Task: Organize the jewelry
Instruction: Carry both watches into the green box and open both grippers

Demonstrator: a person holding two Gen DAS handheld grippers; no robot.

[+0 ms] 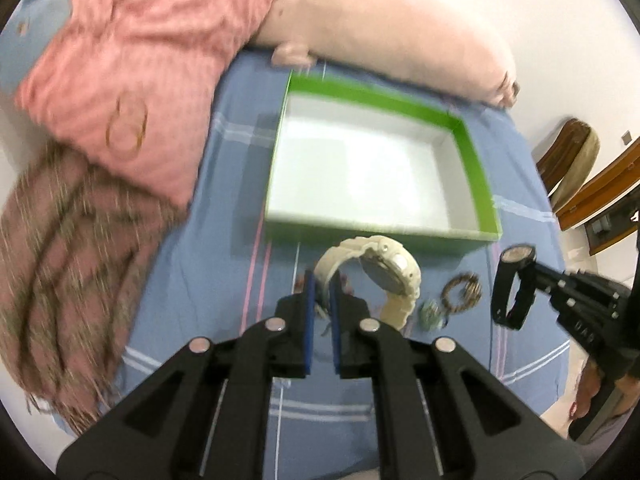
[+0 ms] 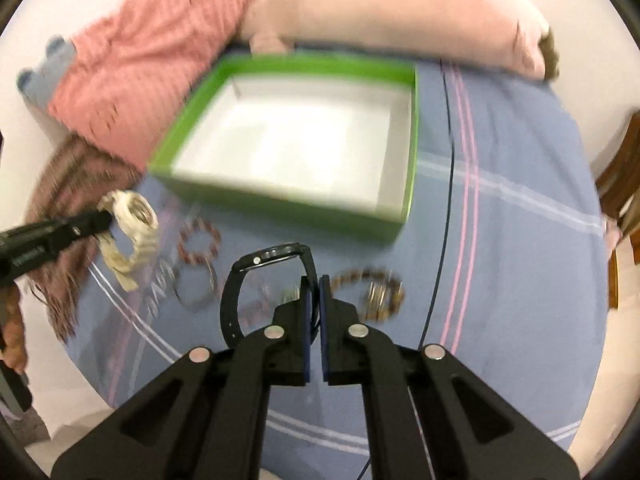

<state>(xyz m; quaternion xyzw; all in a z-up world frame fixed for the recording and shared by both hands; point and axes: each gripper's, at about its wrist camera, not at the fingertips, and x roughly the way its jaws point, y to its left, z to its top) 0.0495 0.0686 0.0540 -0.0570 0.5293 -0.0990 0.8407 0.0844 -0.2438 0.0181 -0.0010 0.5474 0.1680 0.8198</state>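
Note:
My left gripper is shut on the strap of a cream watch and holds it above the blue bedsheet, just in front of an open green box with a white inside. My right gripper is shut on the strap of a black watch, also lifted. The black watch also shows in the left wrist view, and the cream watch in the right wrist view. Several bead bracelets lie on the sheet: a brown one, a red one and a thin bangle.
A pink blanket, a fringed brown scarf and a pale pink plush toy lie on the bed to the left of and behind the box. A wooden chair stands to the right, off the bed.

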